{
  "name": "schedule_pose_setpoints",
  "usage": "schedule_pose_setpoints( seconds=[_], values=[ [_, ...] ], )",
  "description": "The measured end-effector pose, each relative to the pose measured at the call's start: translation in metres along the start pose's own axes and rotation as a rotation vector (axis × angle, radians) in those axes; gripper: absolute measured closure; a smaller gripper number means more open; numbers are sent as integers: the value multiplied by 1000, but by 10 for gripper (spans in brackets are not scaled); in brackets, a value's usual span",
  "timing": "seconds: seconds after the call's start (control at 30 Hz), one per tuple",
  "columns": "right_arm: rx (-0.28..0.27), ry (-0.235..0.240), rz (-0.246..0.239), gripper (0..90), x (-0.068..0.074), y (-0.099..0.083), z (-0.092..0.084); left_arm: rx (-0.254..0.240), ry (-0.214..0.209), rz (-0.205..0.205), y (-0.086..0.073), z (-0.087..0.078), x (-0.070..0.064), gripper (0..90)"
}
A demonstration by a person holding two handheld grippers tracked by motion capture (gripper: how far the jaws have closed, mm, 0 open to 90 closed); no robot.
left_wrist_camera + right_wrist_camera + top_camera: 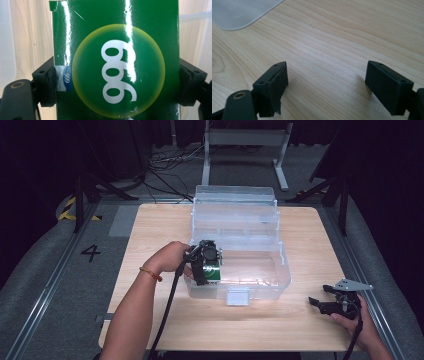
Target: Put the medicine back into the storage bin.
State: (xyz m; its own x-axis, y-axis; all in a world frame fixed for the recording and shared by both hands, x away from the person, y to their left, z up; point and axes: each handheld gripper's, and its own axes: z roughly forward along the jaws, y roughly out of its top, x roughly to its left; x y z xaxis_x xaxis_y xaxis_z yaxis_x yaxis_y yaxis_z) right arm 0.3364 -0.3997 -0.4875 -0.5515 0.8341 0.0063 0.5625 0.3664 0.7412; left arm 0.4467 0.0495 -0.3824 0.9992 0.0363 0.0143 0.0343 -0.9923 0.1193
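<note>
Your left gripper [212, 265] holds a green box [116, 62] printed with "999", its jaws clamped on the box's two sides. You have it just over the front left corner of the clear plastic storage box [260, 275], whose lid stands open at the back. Your right gripper [320, 304] rests near the wooden table's [165, 227] right front edge, jaws spread wide with nothing between them.
</note>
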Motion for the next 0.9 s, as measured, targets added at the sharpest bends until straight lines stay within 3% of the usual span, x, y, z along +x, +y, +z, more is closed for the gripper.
schedule_pose_setpoints(
  seconds=[0.17, 0.47, 0.6, 0.77, 0.87, 0.9],
  values=[
    [0, 1, -1, 188, 0, 0, 0, 51, -1, -2, 5, 0, 0, 148],
    [0, 3, -3, 188, 0, 0, 0, 62, -32, -16, 6, -3, 3, 153],
    [0, 3, -3, 188, 0, 0, 0, 66, -31, -22, 7, -3, 3, 154],
    [0, 4, -4, 188, 0, 0, 0, 126, 2, -4, 14, -1, 0, 149],
    [0, 4, -3, 188, 0, 0, 0, 116, -9, 13, 15, -1, 1, 150],
    [0, 5, -3, 188, 0, 0, 0, 90, -21, 6, 14, -2, 2, 150]
  ],
)
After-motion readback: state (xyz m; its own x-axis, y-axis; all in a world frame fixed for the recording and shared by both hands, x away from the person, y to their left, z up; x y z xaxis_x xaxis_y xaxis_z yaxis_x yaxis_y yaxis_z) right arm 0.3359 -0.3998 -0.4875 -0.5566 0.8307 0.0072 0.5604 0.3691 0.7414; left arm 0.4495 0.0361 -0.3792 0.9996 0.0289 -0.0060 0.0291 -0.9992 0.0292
